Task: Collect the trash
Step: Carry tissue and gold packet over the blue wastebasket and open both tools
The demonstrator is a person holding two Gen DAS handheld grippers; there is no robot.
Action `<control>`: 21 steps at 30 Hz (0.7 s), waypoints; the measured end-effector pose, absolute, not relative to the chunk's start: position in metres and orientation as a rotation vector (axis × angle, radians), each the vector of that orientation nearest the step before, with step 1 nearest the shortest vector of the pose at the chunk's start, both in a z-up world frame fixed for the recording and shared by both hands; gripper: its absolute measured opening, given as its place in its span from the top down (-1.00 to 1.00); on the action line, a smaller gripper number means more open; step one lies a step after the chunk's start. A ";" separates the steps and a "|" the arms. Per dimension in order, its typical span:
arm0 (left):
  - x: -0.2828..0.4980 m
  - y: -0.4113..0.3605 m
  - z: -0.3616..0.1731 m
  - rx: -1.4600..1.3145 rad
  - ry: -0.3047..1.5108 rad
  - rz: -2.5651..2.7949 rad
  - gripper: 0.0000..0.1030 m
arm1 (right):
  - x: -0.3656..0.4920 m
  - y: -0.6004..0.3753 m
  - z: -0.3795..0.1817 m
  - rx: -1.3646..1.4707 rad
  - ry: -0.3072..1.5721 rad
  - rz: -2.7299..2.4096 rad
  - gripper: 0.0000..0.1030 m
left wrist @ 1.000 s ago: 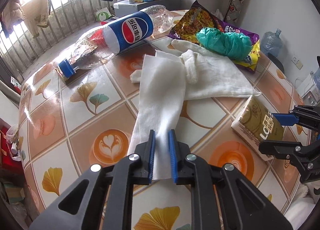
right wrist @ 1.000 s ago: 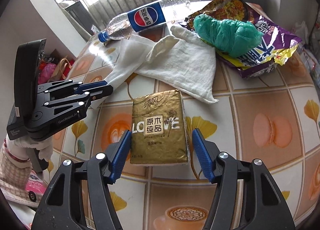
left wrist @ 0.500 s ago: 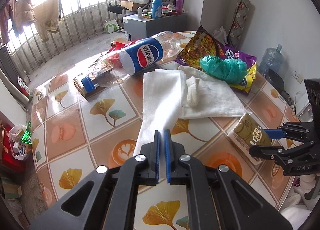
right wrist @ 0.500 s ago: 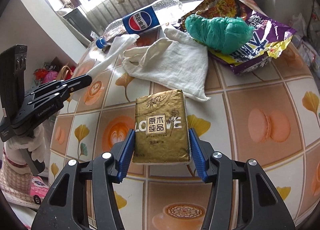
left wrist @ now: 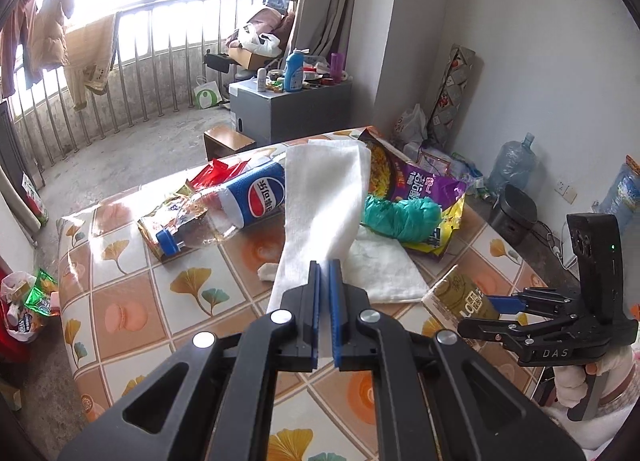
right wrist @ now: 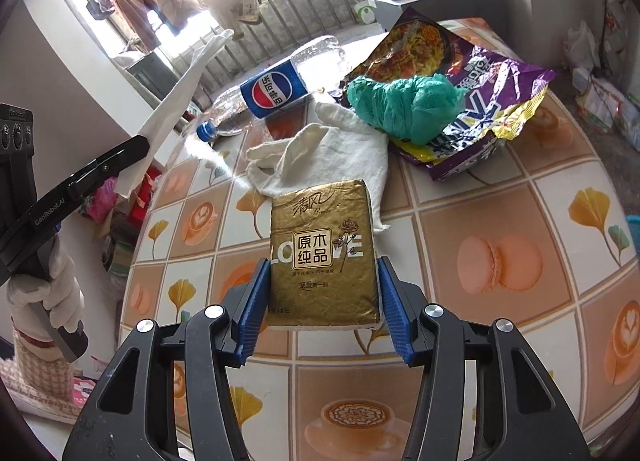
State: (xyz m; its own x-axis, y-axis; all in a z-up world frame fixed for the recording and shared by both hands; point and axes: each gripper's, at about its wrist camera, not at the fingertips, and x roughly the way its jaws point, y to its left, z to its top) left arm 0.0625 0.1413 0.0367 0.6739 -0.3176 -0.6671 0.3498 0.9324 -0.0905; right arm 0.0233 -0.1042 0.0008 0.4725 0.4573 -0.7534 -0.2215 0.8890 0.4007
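Note:
My left gripper point(left wrist: 325, 273) is shut on a white tissue sheet point(left wrist: 320, 197) and holds it up above the table; it also shows in the right wrist view point(right wrist: 172, 101). My right gripper point(right wrist: 322, 281) is shut on a gold tissue pack point(right wrist: 322, 245), lifted off the table; the pack also shows in the left wrist view point(left wrist: 456, 295). On the table lie a Pepsi bottle point(right wrist: 276, 91), a white cloth point(right wrist: 340, 149), a green plastic bag point(right wrist: 404, 103) and a purple snack bag point(right wrist: 480, 93).
The patterned table point(right wrist: 500, 245) has its left edge near the floor trash bag point(left wrist: 28, 301). Red and gold wrappers point(left wrist: 168, 209) lie by the bottle. A grey cabinet point(left wrist: 288, 109) stands behind the table, water jugs point(left wrist: 512, 165) at right.
My left gripper has closed on the tissue sheet and raised it off the table. My right gripper has closed on the gold pack and lifted it.

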 end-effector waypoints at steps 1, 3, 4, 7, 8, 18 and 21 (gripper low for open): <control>0.063 0.138 0.039 0.045 0.736 -0.382 0.92 | 0.022 -0.107 0.004 0.269 0.985 0.415 0.04; 0.063 0.129 0.042 0.039 0.727 -0.397 0.92 | 0.022 -0.116 0.009 0.286 0.966 0.403 0.04; 0.064 0.124 0.043 0.037 0.722 -0.407 0.92 | 0.022 -0.120 0.011 0.295 0.957 0.397 0.04; 0.065 0.108 0.048 0.047 0.709 -0.439 0.92 | 0.020 -0.135 0.017 0.319 0.933 0.374 0.04; 0.066 0.102 0.050 0.052 0.707 -0.450 0.92 | 0.019 -0.141 0.019 0.327 0.923 0.366 0.04; 0.079 0.023 0.066 0.116 0.680 -0.609 0.92 | 0.002 -0.215 0.032 0.452 0.827 0.240 0.04; 0.086 -0.011 0.067 0.125 0.694 -0.680 0.92 | -0.006 -0.247 0.036 0.498 0.791 0.173 0.04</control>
State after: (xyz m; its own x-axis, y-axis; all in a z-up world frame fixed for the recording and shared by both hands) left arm 0.0859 -0.0106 0.0673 0.5645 -0.5366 -0.6273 0.6166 0.7793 -0.1118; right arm -0.0062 -0.2475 0.0355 0.6964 0.3309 -0.6368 0.0342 0.8710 0.4900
